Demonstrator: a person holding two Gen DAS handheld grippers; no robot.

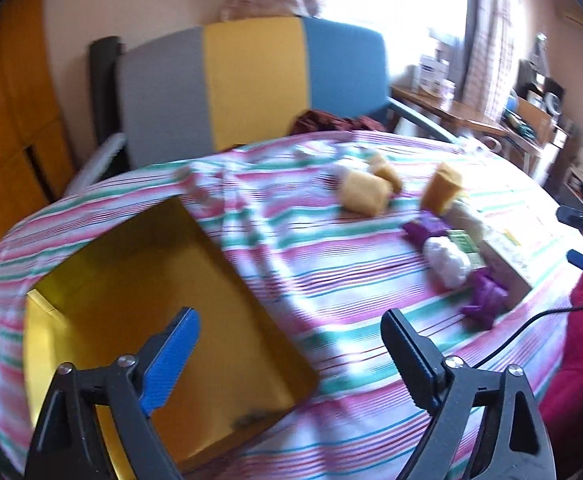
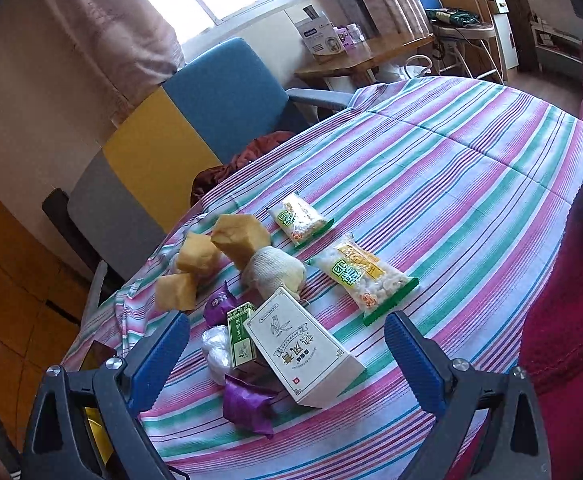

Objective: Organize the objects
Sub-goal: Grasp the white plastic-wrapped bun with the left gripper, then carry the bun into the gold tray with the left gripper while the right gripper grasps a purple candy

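Note:
An open yellow box (image 1: 151,300) is sunk into the striped tablecloth (image 1: 331,272) at the left. My left gripper (image 1: 291,320) hangs open over the box's near right edge with nothing between its fingers. Right of it lie tan packets (image 1: 363,196), purple wrappers (image 1: 485,296), a white wad (image 1: 447,260) and a white carton (image 1: 507,256). In the right wrist view my right gripper (image 2: 287,320) stands open just above the white carton (image 2: 303,348), touching nothing. Beside the carton are a small green box (image 2: 243,336), purple wrappers (image 2: 247,402), tan packets (image 2: 243,236), a cloth bundle (image 2: 275,274) and two snack bags (image 2: 365,276).
A chair with a grey, yellow and blue back (image 1: 251,84) stands behind the table, a dark red cloth (image 1: 331,122) on its seat. A wooden side table (image 2: 363,56) holds boxes by the window. Red fabric (image 2: 571,300) borders the table's near right edge, and a black cable (image 1: 531,320) hangs there.

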